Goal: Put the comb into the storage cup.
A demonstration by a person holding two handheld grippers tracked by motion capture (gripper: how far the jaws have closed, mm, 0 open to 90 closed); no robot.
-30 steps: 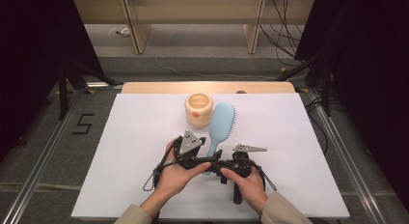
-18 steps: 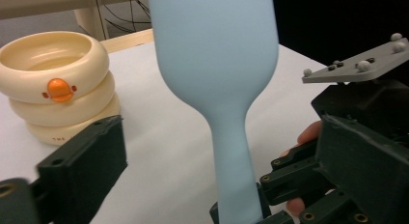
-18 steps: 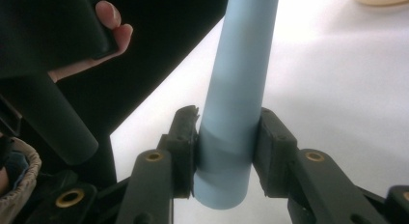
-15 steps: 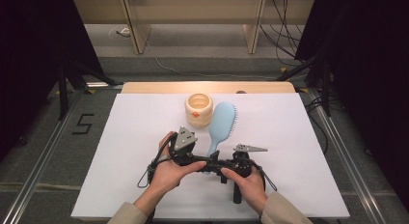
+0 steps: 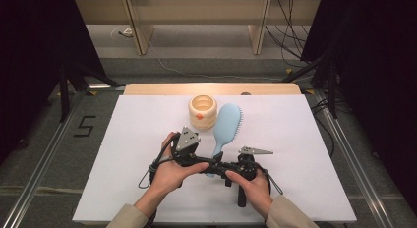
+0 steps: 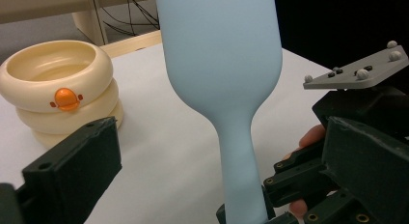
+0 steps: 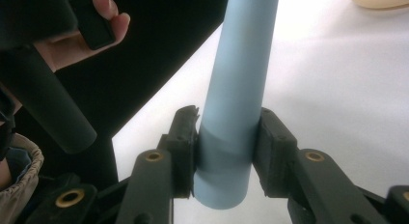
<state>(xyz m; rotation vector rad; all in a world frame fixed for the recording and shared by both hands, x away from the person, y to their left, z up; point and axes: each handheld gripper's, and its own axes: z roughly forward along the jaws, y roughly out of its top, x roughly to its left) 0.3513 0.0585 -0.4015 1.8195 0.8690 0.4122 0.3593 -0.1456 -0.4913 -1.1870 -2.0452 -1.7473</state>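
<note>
1. The left claw [image 5: 193,158] sits on the white bench [image 5: 137,125] in the person's left hand [image 5: 169,174]. Its jaws stand wide, having just been opening, and they press on nothing; in the left gripper view the brush handle rises between them without touching either jaw.
2. Behind it, toward the far edge, stands a cream ringed cup [image 5: 202,111] with a small orange mark on its side, upright and just beside the brush head.
3. The light blue hairbrush [image 5: 226,127] lies at the middle of the bench, its head toward the cup, bristles along its right edge, and its handle running back toward the person.
4. The right claw [image 7: 225,151] is clamped on the end of the hairbrush handle [image 7: 231,113], one pad on each side, with the right hand [image 5: 252,185] holding it.
</note>
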